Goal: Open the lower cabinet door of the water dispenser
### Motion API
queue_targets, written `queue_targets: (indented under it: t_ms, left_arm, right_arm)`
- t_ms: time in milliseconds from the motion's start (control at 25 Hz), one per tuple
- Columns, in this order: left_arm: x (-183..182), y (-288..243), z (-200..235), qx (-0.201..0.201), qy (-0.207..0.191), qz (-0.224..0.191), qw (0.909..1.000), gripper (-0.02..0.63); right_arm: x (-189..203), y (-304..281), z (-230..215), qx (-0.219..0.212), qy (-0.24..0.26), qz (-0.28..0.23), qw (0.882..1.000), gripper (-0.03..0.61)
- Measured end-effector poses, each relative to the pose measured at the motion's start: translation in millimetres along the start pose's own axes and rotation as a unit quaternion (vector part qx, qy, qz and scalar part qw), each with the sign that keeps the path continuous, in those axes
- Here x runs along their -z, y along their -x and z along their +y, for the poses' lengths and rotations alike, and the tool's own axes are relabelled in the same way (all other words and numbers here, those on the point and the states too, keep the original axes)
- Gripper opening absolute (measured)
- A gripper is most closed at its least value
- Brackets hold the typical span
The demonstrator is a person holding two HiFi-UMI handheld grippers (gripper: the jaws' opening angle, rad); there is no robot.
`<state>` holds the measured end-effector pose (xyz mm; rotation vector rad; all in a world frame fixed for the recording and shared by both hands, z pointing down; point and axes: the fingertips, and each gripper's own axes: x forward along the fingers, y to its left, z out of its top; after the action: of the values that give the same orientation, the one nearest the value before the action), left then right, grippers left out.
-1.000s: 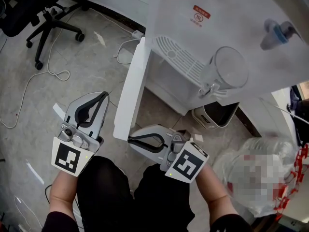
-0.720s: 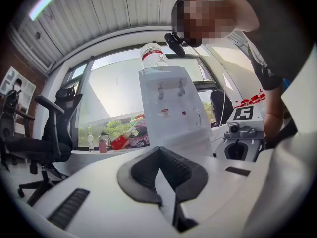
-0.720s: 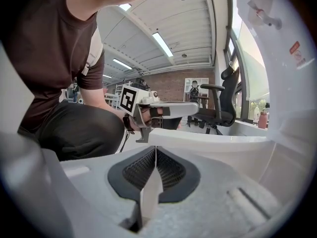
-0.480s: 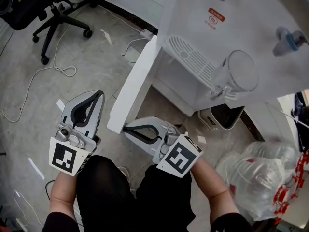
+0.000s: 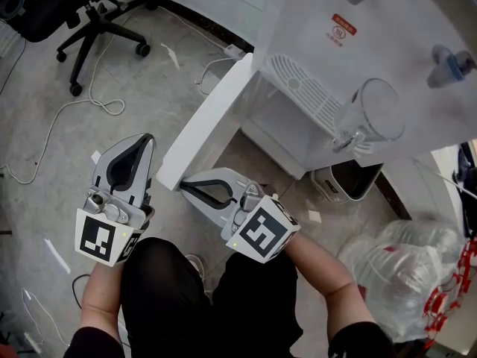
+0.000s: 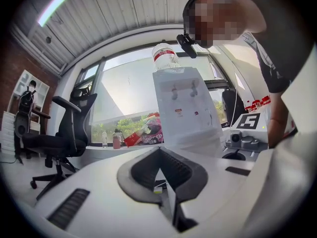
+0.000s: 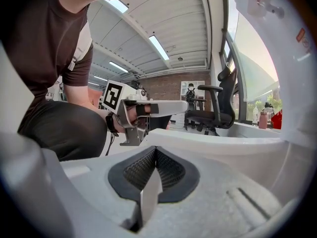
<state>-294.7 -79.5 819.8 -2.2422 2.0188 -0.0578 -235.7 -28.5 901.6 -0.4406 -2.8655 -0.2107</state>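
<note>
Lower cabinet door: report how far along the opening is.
Done: the lower cabinet door stands swung well out from the water dispenser, its compartment exposed. In hand: the right gripper, jaws together, sits at the door's free edge; the left gripper is shut, aside. Left: nothing obvious, perhaps withdrawing.

Grey concrete floor (image 5: 149,103) with loose white cable (image 5: 110,110); black swivel chair (image 5: 82,13) at upper left; large window (image 6: 124,98); ribbed ceiling (image 7: 163,29) with strip lights (image 7: 158,47); brick wall (image 7: 166,89) beyond.

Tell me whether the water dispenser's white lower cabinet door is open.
Open: the white door stands swung well out from the dispenser.
</note>
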Motion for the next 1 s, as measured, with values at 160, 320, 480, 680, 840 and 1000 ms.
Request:
queue_targets:
  t_ms: [160, 320, 480, 680, 840, 1000]
  left_arm:
    - [-2.4, 2.7, 9.8, -0.018, -0.004, -0.003, 0.9998, 0.006]
    - [-0.4, 6.4, 17.5, -0.031, 0.006, -0.003, 0.9995, 0.007]
    - [-0.3, 10.9, 22.2, -0.039, 0.006, -0.004, 0.9992, 0.006]
    - [0.3, 16.4, 26.6, -0.048, 0.001, 0.000, 0.9988, 0.008]
    - [0.1, 20.3, 32.0, -0.056, -0.003, 0.001, 0.9984, 0.008]
    - [1.7, 21.2, 34.6, -0.058, -0.002, 0.000, 0.9983, 0.006]
  right_arm:
    - [-0.8, -9.1, -2.8, -0.001, -0.003, 0.003, 1.000, 0.006]
    - [-2.9, -17.9, -8.1, 0.006, -0.010, -0.004, 1.000, 0.006]
    - [-4.5, -27.0, -11.9, 0.020, 0.001, -0.005, 1.000, 0.006]
    - [-6.3, -34.5, -15.4, 0.028, 0.001, -0.014, 1.000, 0.006]
    - [-7.5, -41.3, -19.1, 0.031, 0.002, -0.017, 0.999, 0.006]
    - [-7.5, -45.7, -22.1, 0.030, 0.002, -0.015, 0.999, 0.006]
